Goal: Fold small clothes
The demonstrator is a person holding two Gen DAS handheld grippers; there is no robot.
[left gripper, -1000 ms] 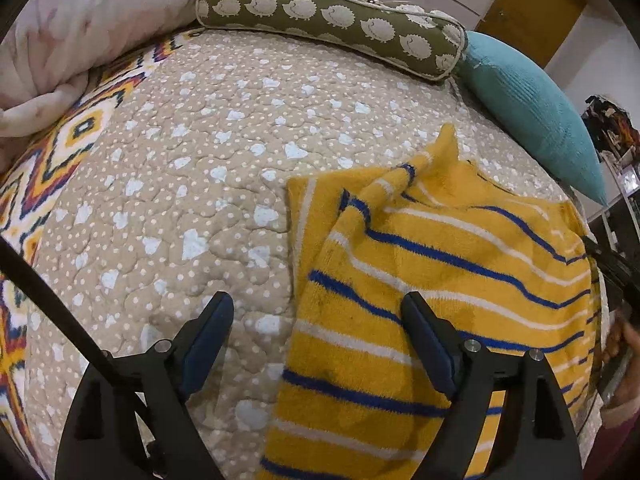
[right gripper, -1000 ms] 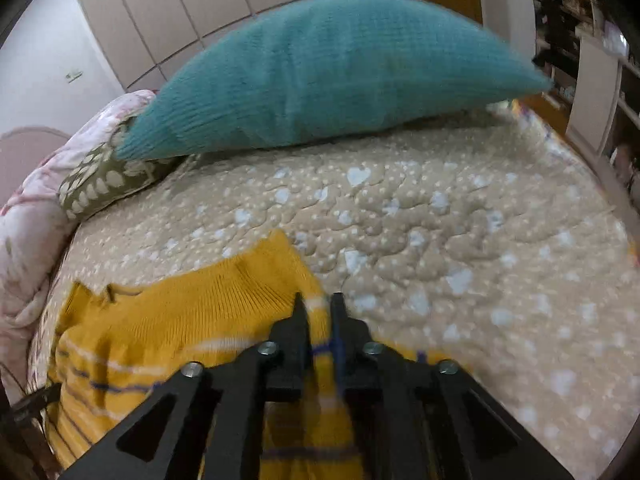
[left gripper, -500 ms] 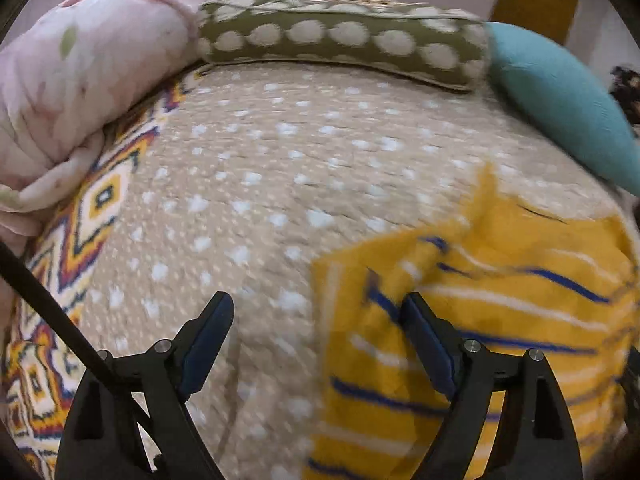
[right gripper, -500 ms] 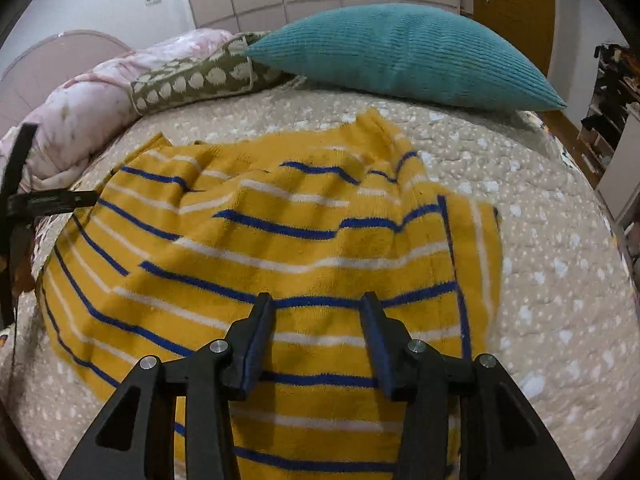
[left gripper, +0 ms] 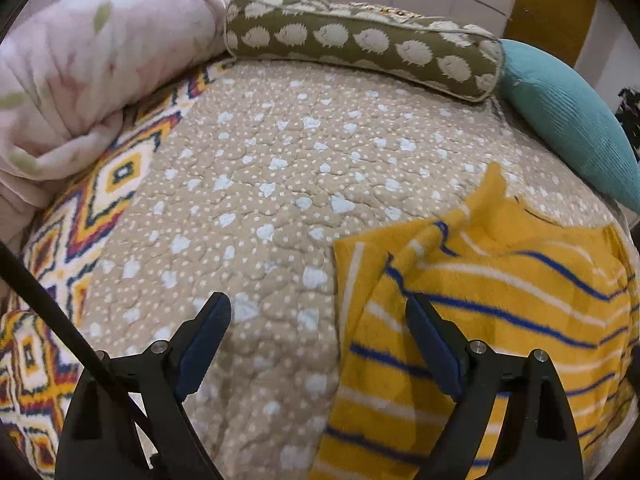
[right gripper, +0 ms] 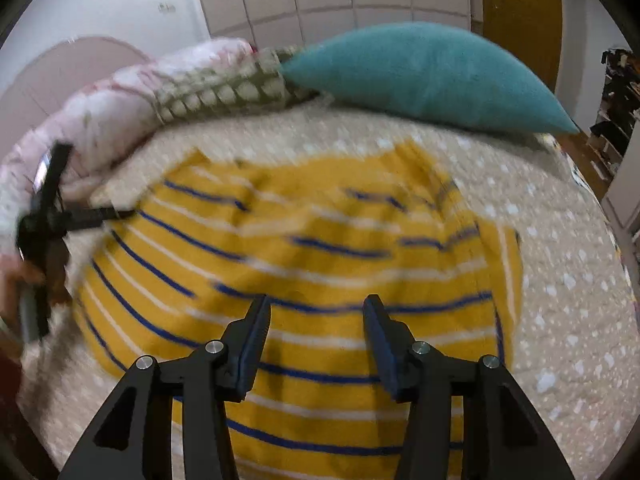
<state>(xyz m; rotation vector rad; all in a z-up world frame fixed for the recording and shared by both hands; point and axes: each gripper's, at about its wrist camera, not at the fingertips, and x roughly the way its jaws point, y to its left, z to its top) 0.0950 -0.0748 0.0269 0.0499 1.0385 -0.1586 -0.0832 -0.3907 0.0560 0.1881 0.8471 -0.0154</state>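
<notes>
Your right claw (right gripper: 316, 320) stands with its jaws apart and nothing between them; they have just been opening, and the pads hang above the yellow striped sweater (right gripper: 312, 264) without pressing it. A second ago this claw was nearly together over a yellow edge of the sweater, so I judge that you have let go of a fold and pulled back. The sweater now lies spread on the bed quilt (right gripper: 560, 280), with one side panel turned in at 3 o'clock of the claw.

Your left claw (left gripper: 316, 320) is wide apart and empty too. Its left finger is over the bare quilt and its right finger is over the sweater's left border, which runs from 12 to 6 o'clock between the fingers. It has opened a little further, but it holds nothing.

This means one fold looks done and the next grasp is not yet begun, probably at this left border.

Farther out, at 12 o'clock, lie the hedgehog bolster (left gripper: 360, 40), the teal pillow (right gripper: 420, 76) and a pink blanket (left gripper: 80, 80). I can read no brand, label or writing anywhere.
</notes>
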